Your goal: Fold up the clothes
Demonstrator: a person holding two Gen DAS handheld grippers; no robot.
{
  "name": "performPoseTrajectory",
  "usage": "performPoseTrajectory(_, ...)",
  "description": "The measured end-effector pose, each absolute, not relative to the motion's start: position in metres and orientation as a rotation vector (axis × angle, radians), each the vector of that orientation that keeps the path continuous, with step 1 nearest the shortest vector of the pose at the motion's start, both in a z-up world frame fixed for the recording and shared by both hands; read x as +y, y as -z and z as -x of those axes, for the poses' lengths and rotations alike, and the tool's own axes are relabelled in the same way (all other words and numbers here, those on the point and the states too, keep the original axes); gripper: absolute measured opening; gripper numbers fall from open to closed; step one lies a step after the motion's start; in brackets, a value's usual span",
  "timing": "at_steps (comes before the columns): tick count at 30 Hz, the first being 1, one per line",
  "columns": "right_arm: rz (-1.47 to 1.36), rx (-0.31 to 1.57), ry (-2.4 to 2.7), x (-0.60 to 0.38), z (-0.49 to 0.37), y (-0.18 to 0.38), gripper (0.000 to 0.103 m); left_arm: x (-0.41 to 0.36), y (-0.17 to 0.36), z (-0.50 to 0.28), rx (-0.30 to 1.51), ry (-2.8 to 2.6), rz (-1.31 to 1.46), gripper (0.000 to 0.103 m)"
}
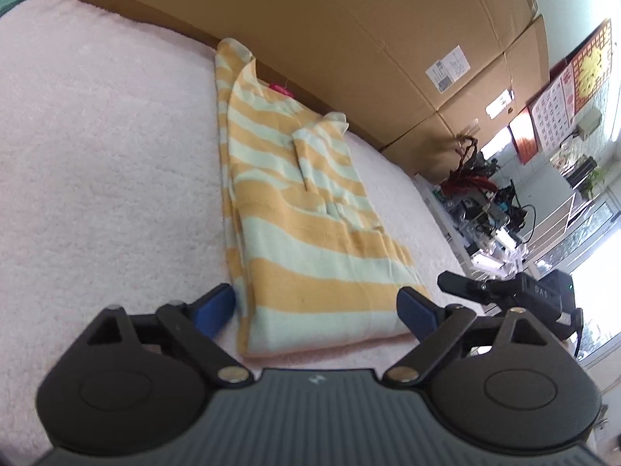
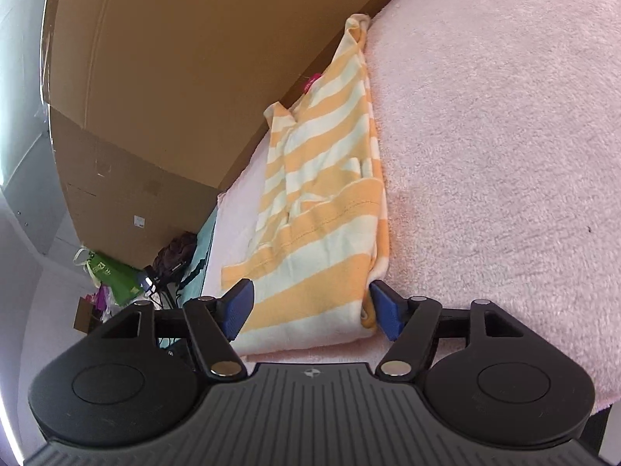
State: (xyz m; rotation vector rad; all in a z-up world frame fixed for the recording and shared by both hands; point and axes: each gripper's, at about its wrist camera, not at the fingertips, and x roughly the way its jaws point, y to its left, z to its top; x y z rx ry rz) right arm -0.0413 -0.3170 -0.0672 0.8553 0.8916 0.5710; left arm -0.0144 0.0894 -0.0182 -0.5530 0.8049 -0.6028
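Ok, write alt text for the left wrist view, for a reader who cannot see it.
A yellow and pale mint striped knit garment, folded into a long narrow strip, lies on a fluffy pale pink blanket. The open left gripper, black with blue fingertip pads, brackets the strip's near end. Big brown cardboard boxes stand behind; the right gripper's black body shows at right.

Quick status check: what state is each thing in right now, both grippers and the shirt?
Left gripper: open, straddling the shirt's near end, holding nothing.
Right gripper: open, straddling the shirt's near end, holding nothing.
Striped shirt: folded lengthwise into a narrow strip, lying flat on the pink blanket.
Cardboard boxes: closed, standing behind the blanket.
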Motion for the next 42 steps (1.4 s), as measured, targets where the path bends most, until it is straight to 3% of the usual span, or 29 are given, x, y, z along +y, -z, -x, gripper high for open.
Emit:
performPoseTrajectory(3, -0.873, 0.891, -0.588, -0.315, 0.040, 0.066, 0.076, 0.092, 0.019, 0.009, 0.813, 0.621, 0.588, 0.091)
performPoseTrajectory(5, -0.862, 0.890, -0.638, -0.312, 0.040, 0.064, 0.092, 0.093, 0.020, 0.010, 0.814, 0.633, 0.591, 0.090)
performPoseTrajectory(6, -0.851, 0.885, -0.652, -0.310, 0.041, 0.063, 0.094, 0.094, 0.021, 0.010, 0.814, 0.639, 0.592, 0.085)
performPoseTrajectory(10, -0.845, 0.845, -0.677, -0.308, 0.045, 0.063, 0.094, 0.099, 0.022, 0.010, 0.823, 0.640, 0.600, 0.075)
performPoseTrajectory(13, -0.872, 0.820, -0.676, -0.311, 0.047, 0.065, 0.094, 0.100, 0.020, 0.010, 0.833, 0.621, 0.571, 0.061)
performPoseTrajectory(15, -0.834, 0.860, -0.702, -0.310, 0.042, 0.063, 0.094, 0.102, 0.021, 0.008, 0.841, 0.620, 0.568, 0.046)
performPoseTrajectory(18, -0.736, 0.917, -0.686, -0.299, 0.039, 0.059, 0.091, 0.105, 0.022, 0.005, 0.851, 0.619, 0.563, 0.039)
performPoseTrajectory(19, -0.738, 0.928, -0.656, -0.299, 0.039, 0.059, 0.087, 0.106, 0.023, 0.004, 0.855, 0.619, 0.561, 0.039)
performPoseTrajectory(21, -0.785, 0.949, -0.559, -0.303, 0.039, 0.061, 0.068, 0.104, 0.021, 0.004, 0.859, 0.615, 0.536, 0.037)
performPoseTrajectory(23, -0.777, 0.981, -0.480, -0.306, 0.038, 0.061, 0.034, 0.099, 0.018, 0.004, 0.858, 0.606, 0.491, 0.034)
performPoseTrajectory(24, -0.776, 0.989, -0.470, -0.308, 0.037, 0.064, 0.028, 0.097, 0.018, 0.003, 0.861, 0.592, 0.471, 0.021)
performPoseTrajectory(26, -0.808, 0.998, -0.473, -0.314, 0.034, 0.072, 0.019, 0.095, 0.019, 0.000, 0.868, 0.580, 0.451, 0.012)
performPoseTrajectory(33, -0.871, 0.980, -0.533, -0.323, 0.035, 0.076, 0.018, 0.098, 0.019, -0.009, 0.913, 0.581, 0.495, 0.006)
performPoseTrajectory(42, -0.836, 0.974, -0.527, -0.321, 0.022, 0.055, 0.018, 0.109, 0.014, -0.033, 1.023, 0.579, 0.657, 0.005)
